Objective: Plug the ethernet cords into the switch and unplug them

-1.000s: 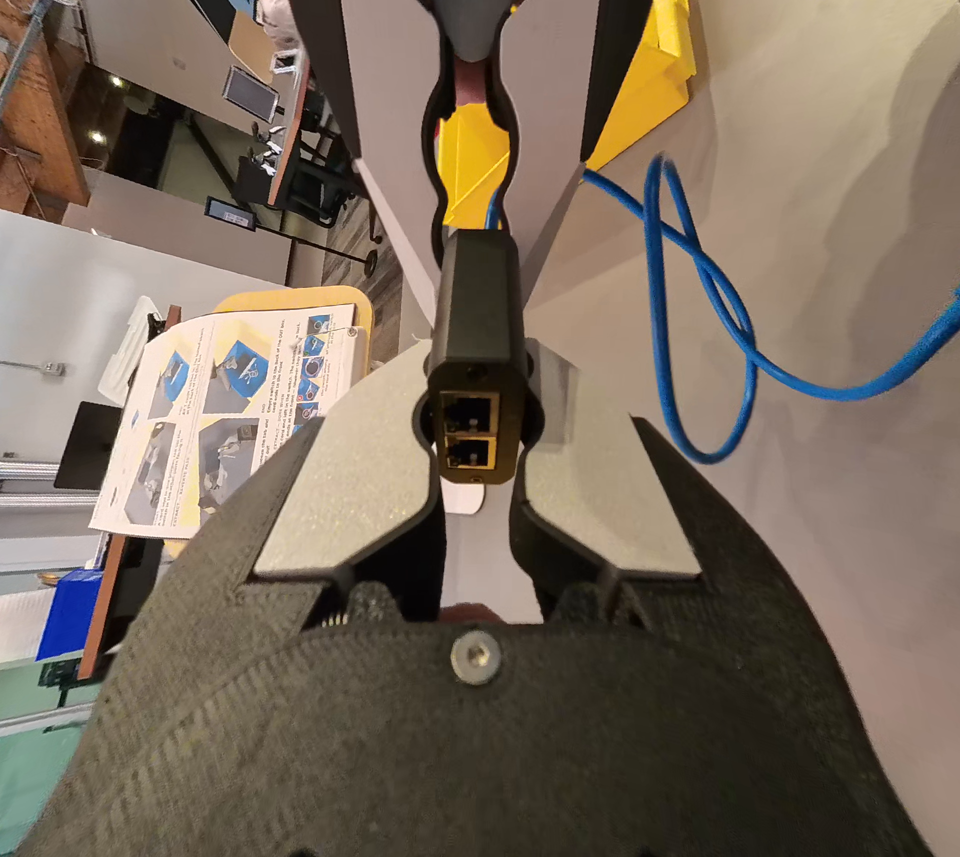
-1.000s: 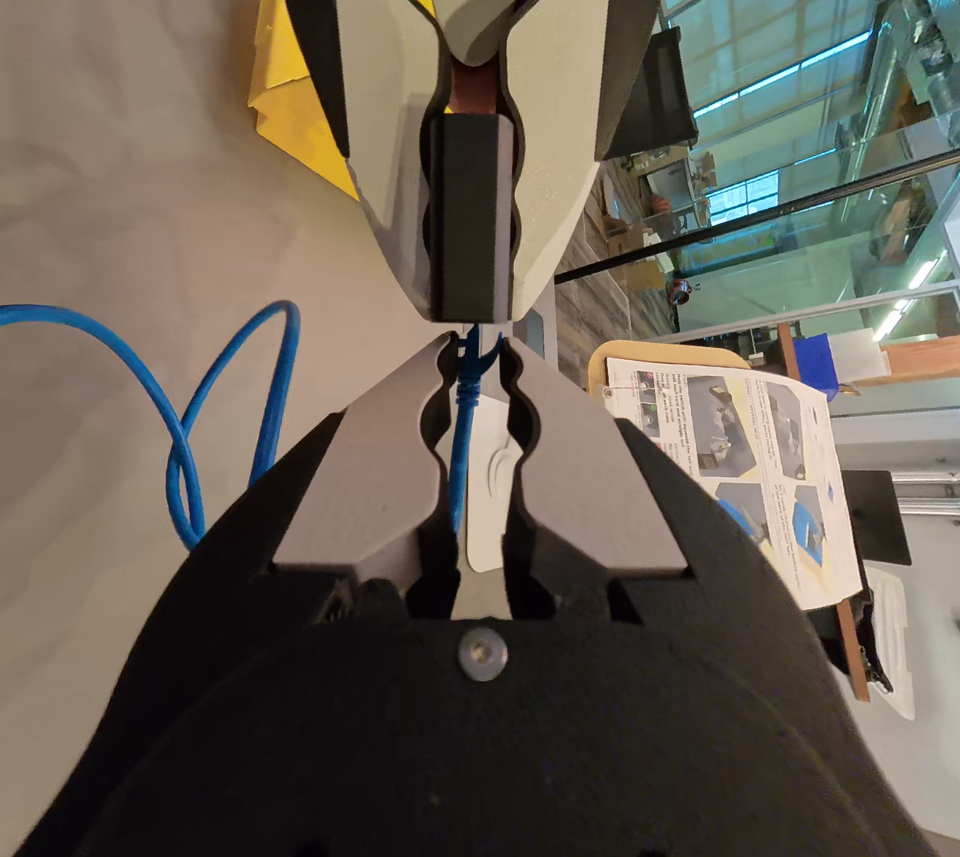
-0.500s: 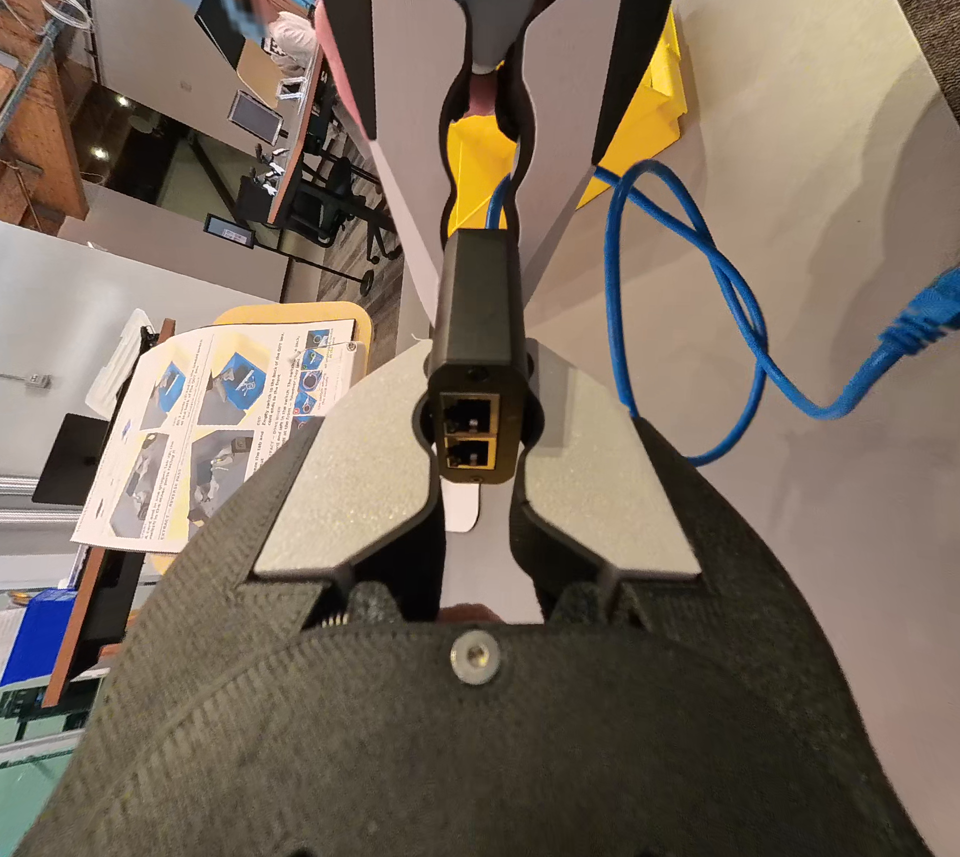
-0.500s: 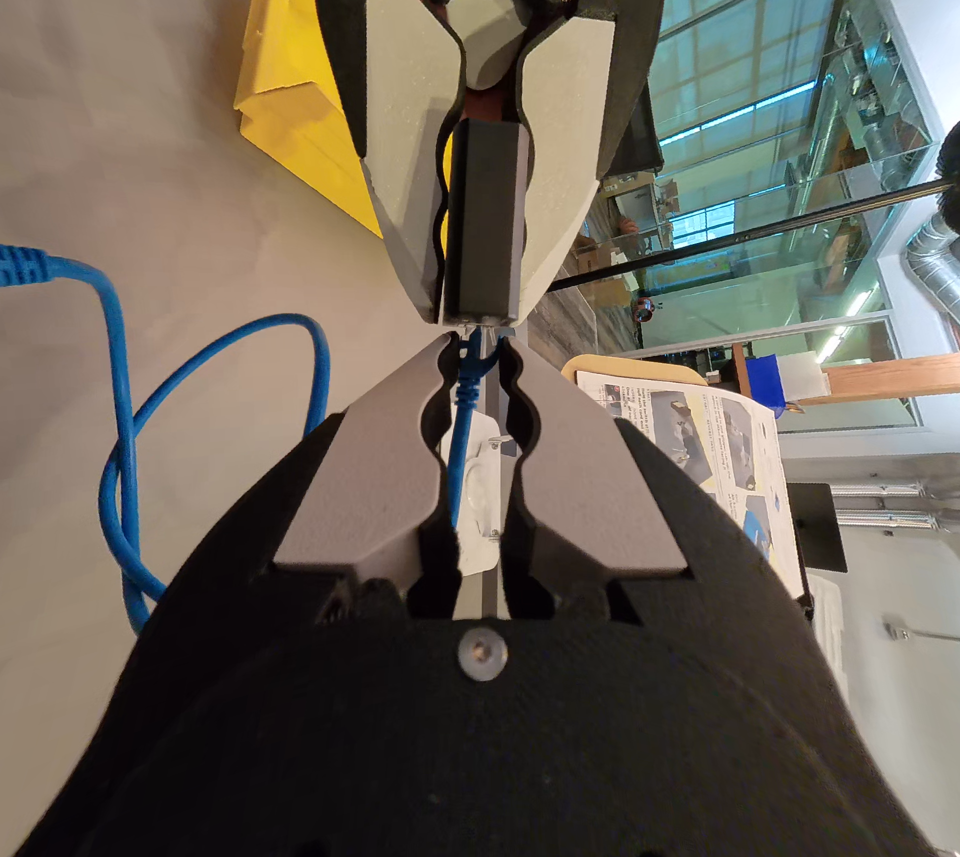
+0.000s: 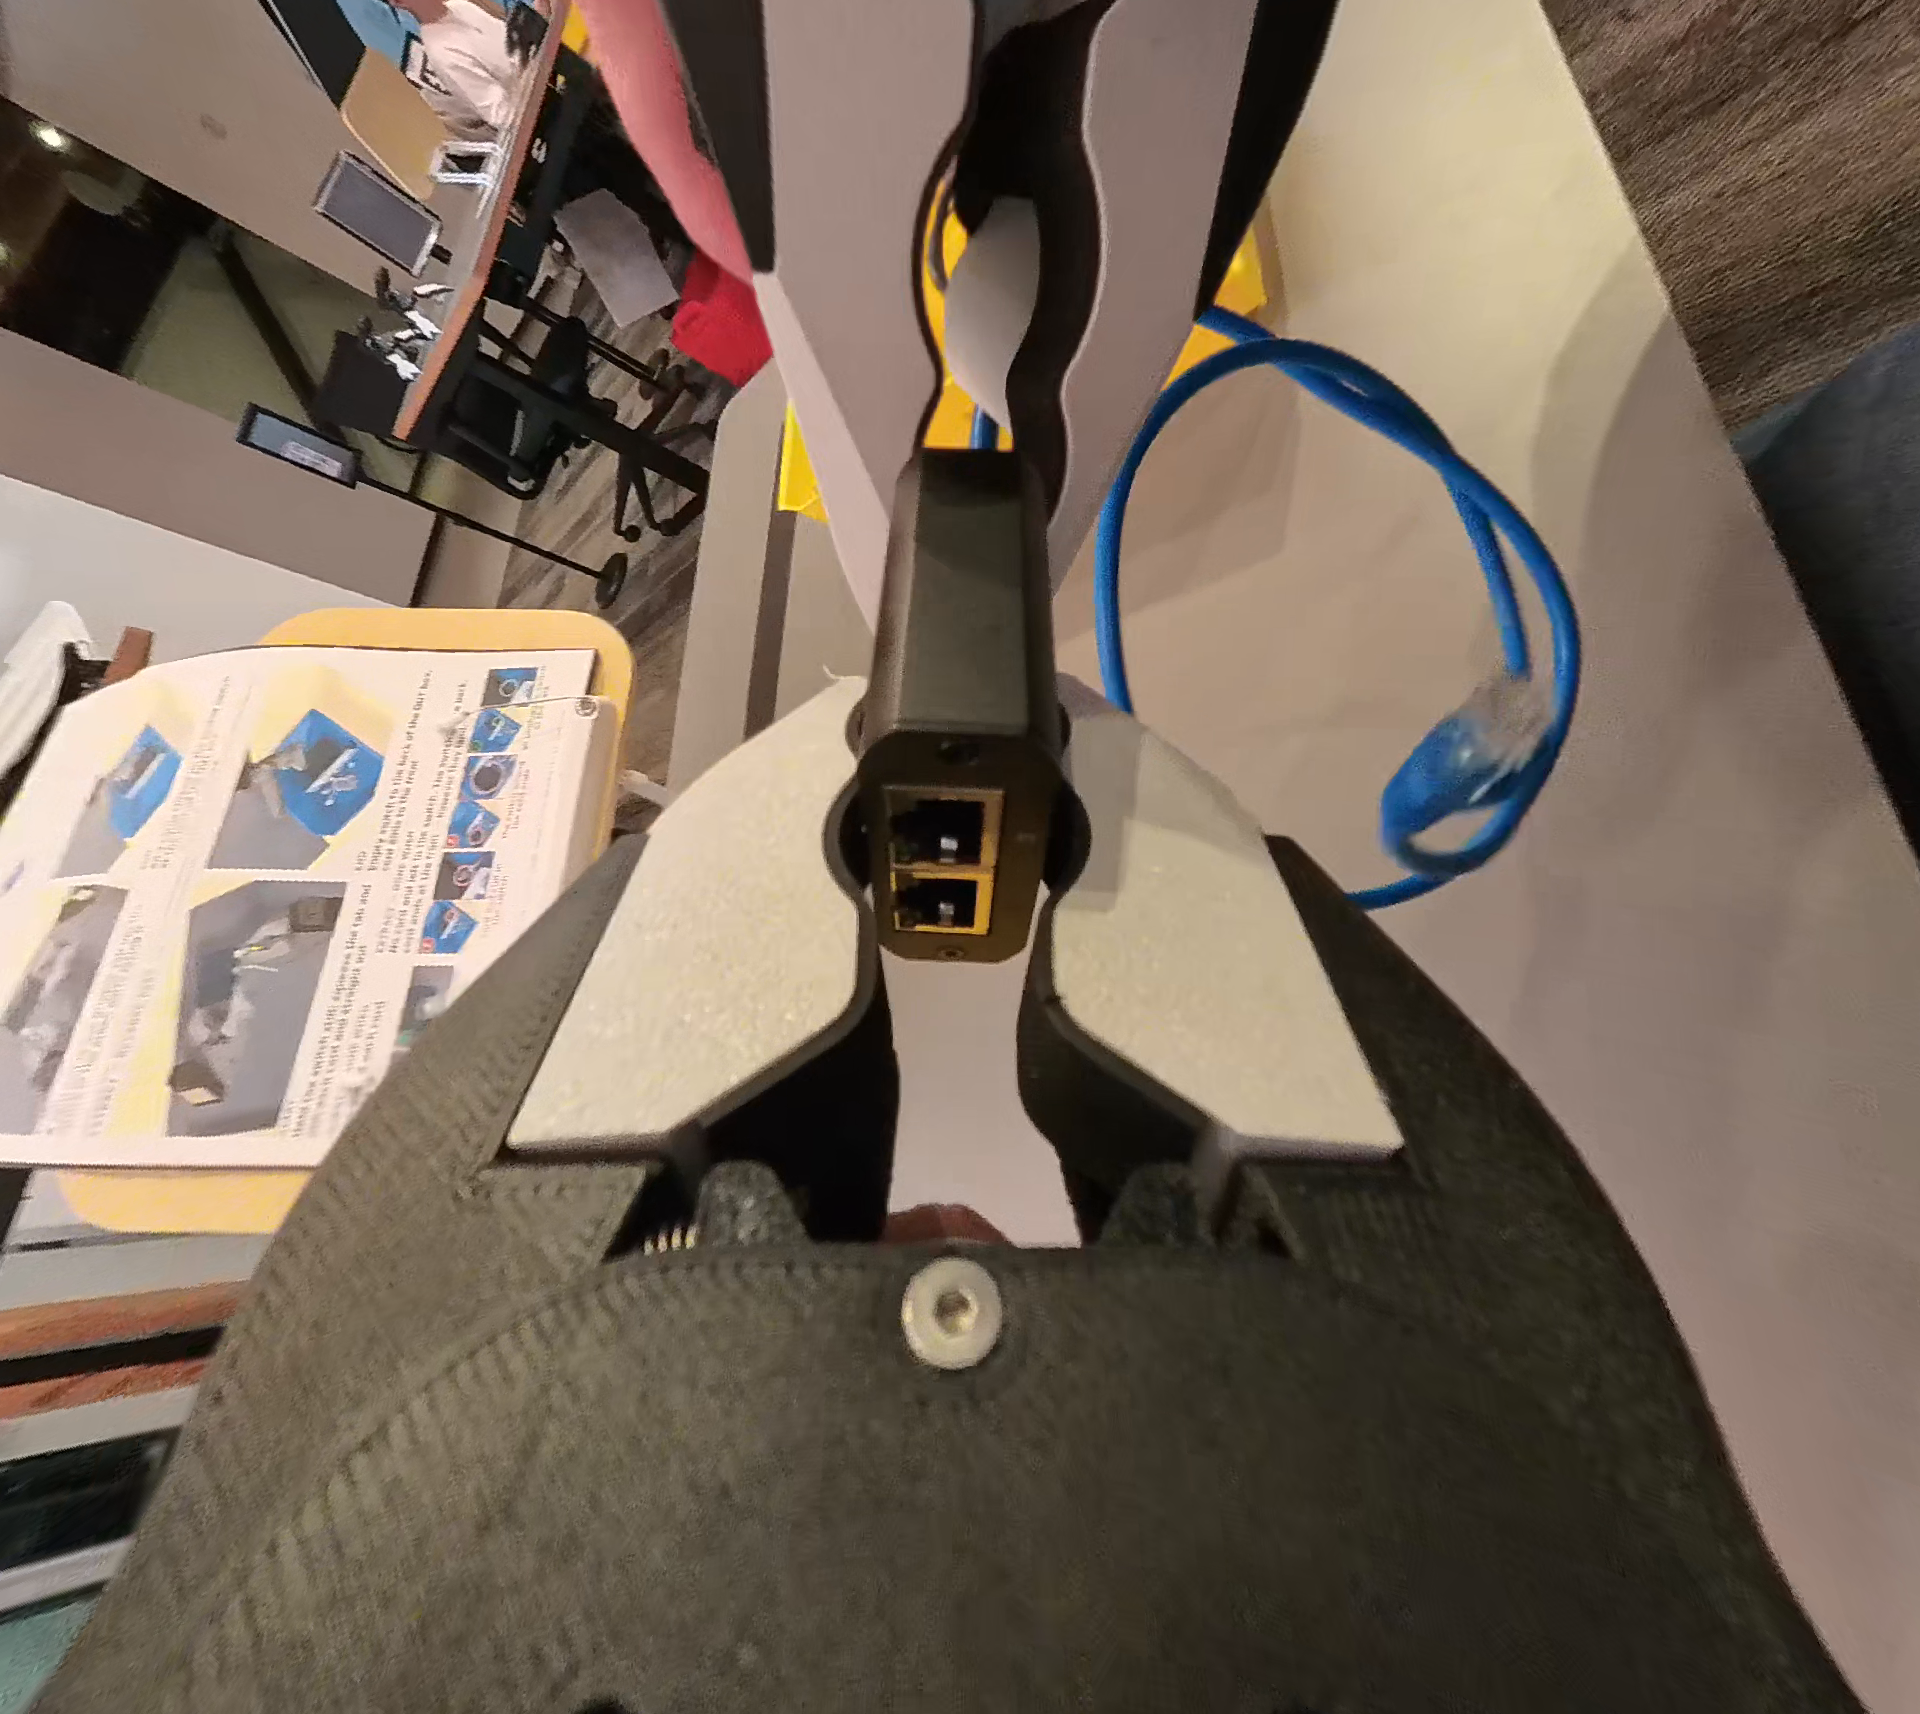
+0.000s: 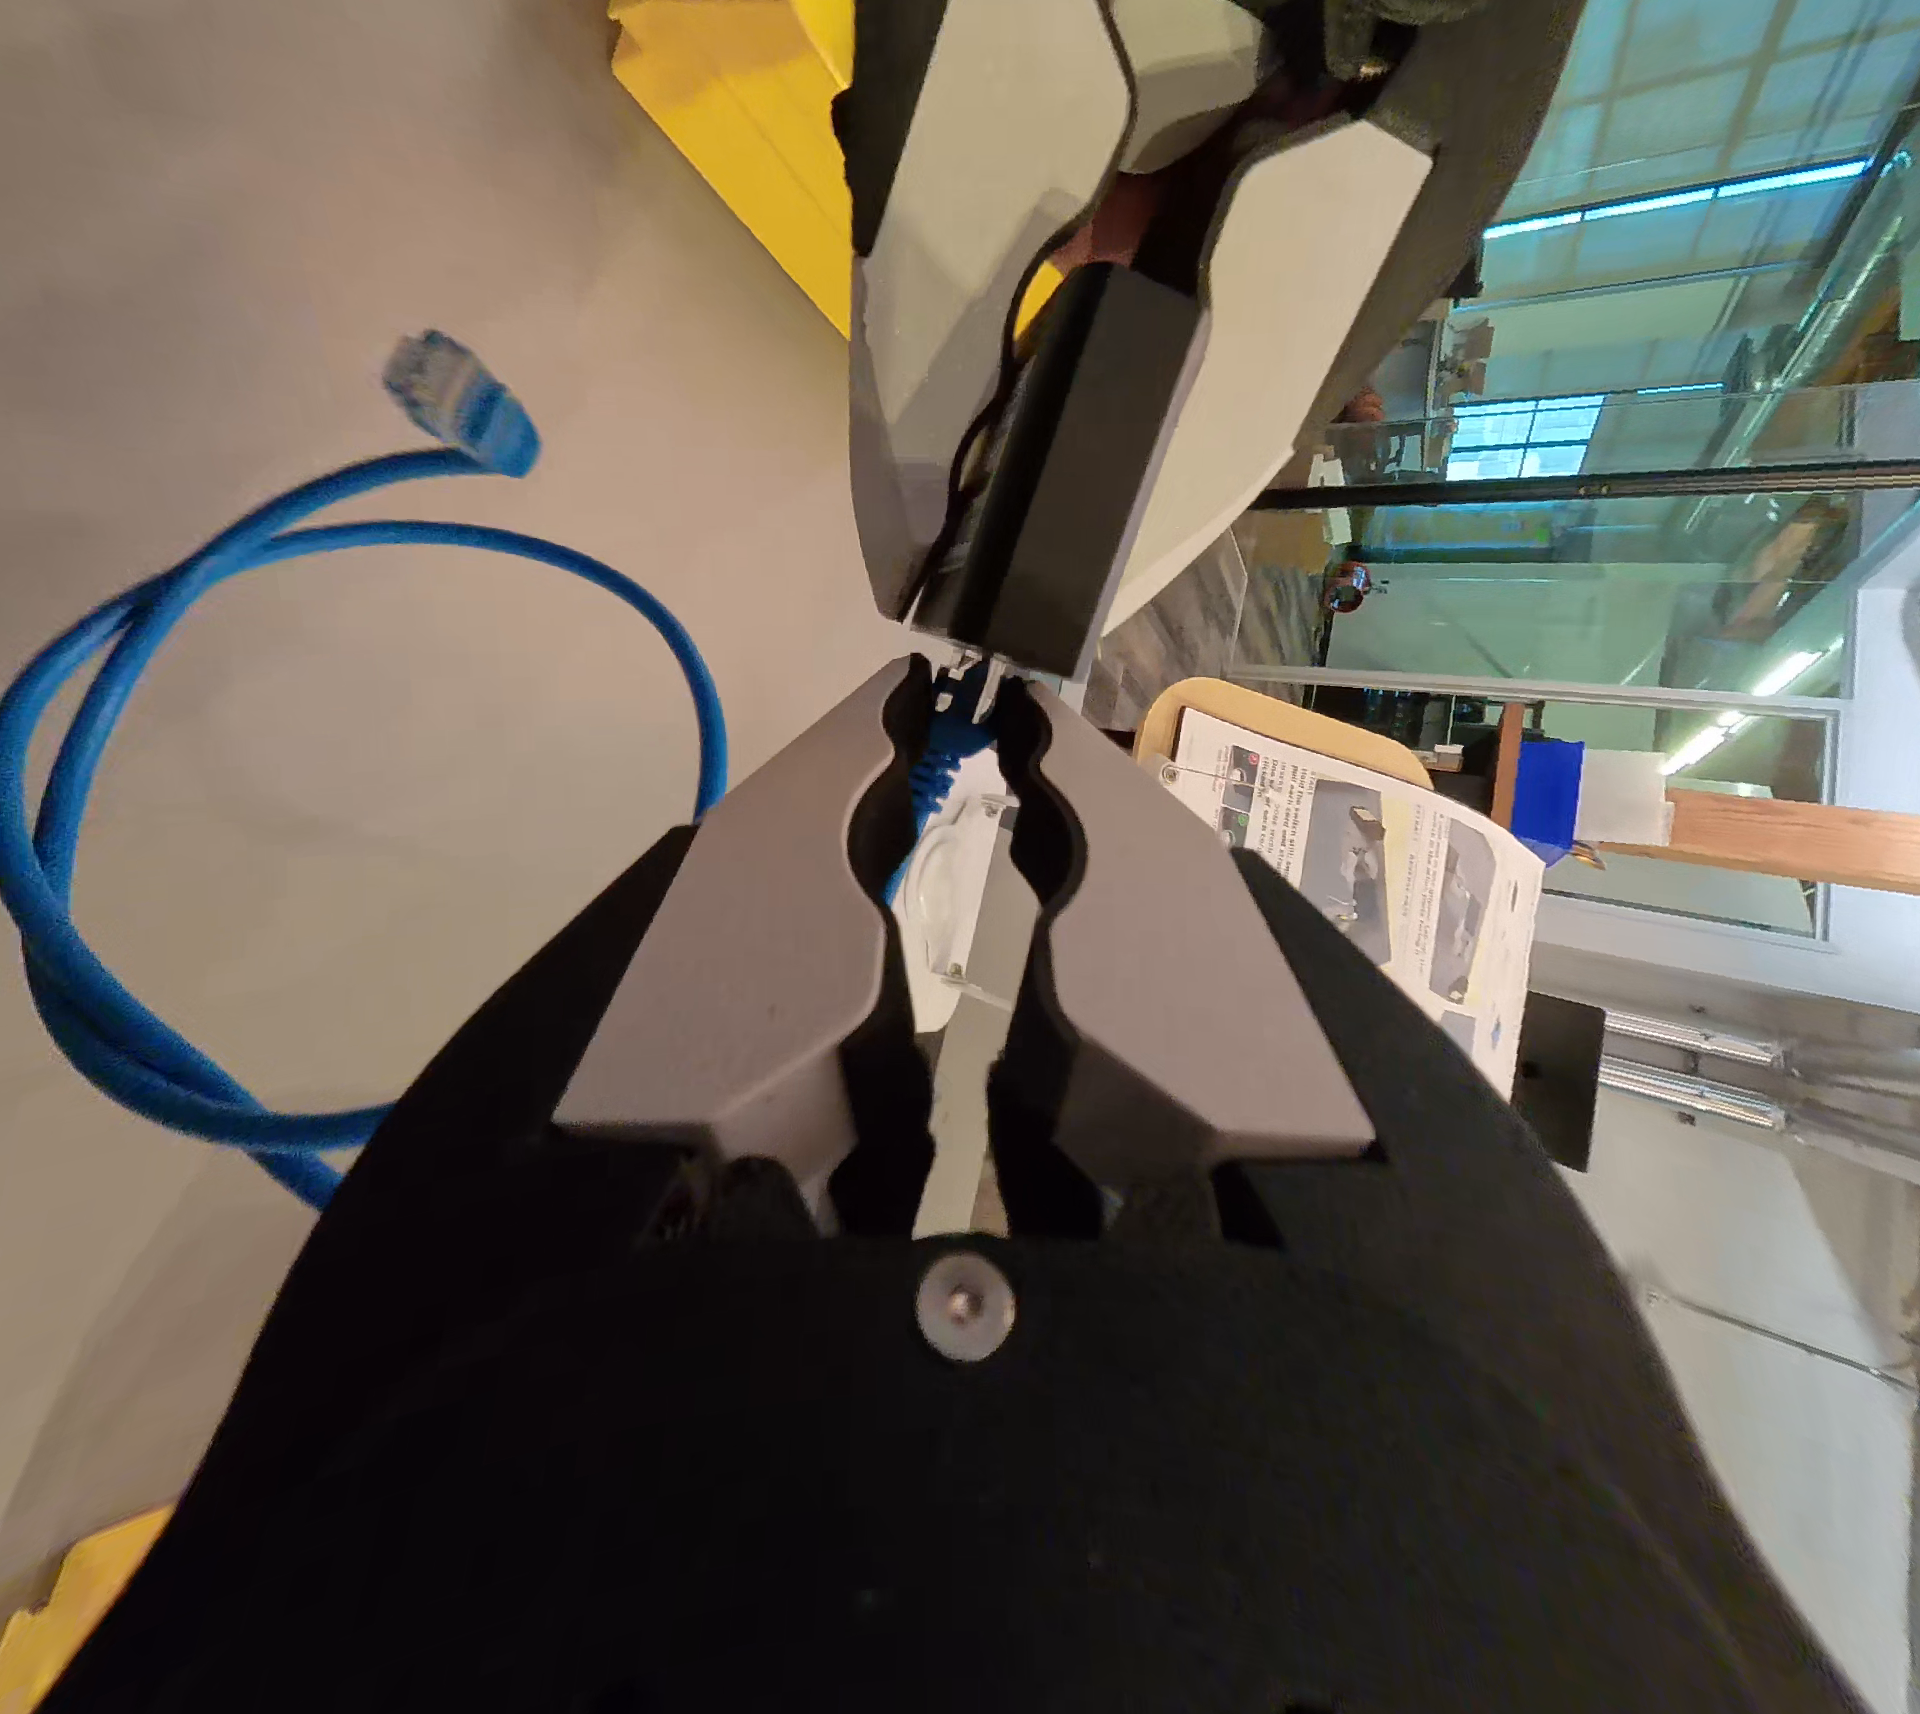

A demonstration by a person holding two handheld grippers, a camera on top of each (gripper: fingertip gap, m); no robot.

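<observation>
My left gripper (image 5: 961, 729) is shut on a black switch (image 5: 961, 604), whose two gold-rimmed ports (image 5: 940, 869) face the camera. In the right wrist view the switch (image 6: 1049, 501) sits tilted between the left gripper's grey fingers (image 6: 977, 210). My right gripper (image 6: 961, 688) is shut on a blue ethernet plug (image 6: 951, 729). Its tip meets the switch's near end; how deep it sits is hidden. The blue cord (image 6: 416, 542) loops over the table and ends in a free plug (image 6: 457, 397), which also shows in the left wrist view (image 5: 1475, 729).
A yellow bin (image 6: 748, 33) stands on the grey table (image 6: 260, 106) behind the grippers. A printed instruction sheet (image 5: 260, 885) lies on a yellow-edged stand beyond the table edge. Carpet floor (image 5: 1714, 54) shows past the table's far side. A person sits at a distant desk. The grippers are tip to tip, or close to it.
Both grippers have tilted while staying shut on switch and plug. The cord's loop has swung, and its free plug has come into view on the table in both views.
</observation>
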